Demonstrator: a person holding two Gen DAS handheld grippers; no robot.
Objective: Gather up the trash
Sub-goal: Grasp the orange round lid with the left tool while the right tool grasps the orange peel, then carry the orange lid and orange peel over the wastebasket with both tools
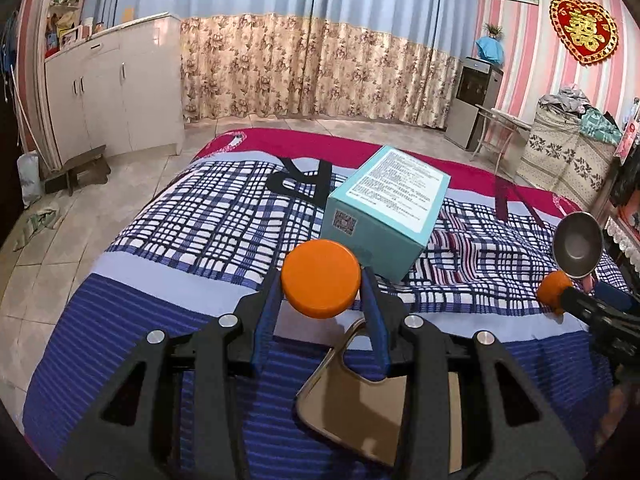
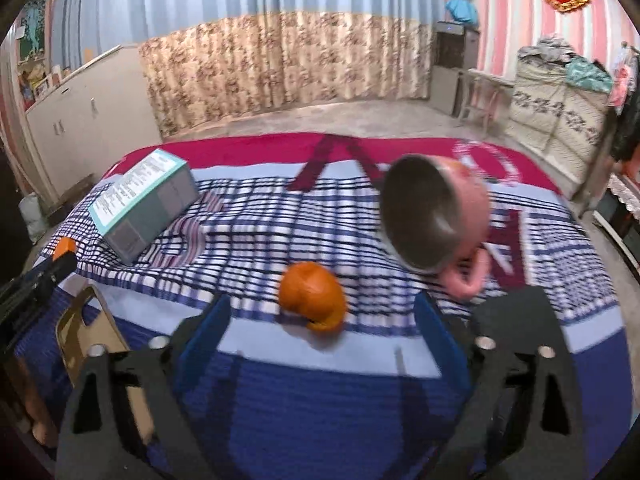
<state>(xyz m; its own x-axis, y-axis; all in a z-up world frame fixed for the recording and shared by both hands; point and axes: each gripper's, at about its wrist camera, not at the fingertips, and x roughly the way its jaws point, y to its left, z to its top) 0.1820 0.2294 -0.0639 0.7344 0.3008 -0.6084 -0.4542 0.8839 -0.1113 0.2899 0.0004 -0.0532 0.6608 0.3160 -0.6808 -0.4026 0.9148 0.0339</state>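
Gripping orange disc (image 1: 319,278) in my left gripper (image 1: 320,300); my right gripper (image 2: 320,328) gapes wide, empty, around orange peel (image 2: 313,295) on bedspread (image 2: 320,380). Pink mug (image 2: 434,220) tipped beyond.

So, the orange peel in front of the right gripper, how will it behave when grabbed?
The orange peel looks hollow and curled, so probably light and soft, caving under the pads. It lies on soft bedding, so it may tip or slide.

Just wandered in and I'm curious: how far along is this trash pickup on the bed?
Nothing visibly binned yet. In hand: the left claw grips an orange disc. The open right claw faces an orange peel-like lump on the bedspread. Also lying there: a teal box and a tipped pink mug.
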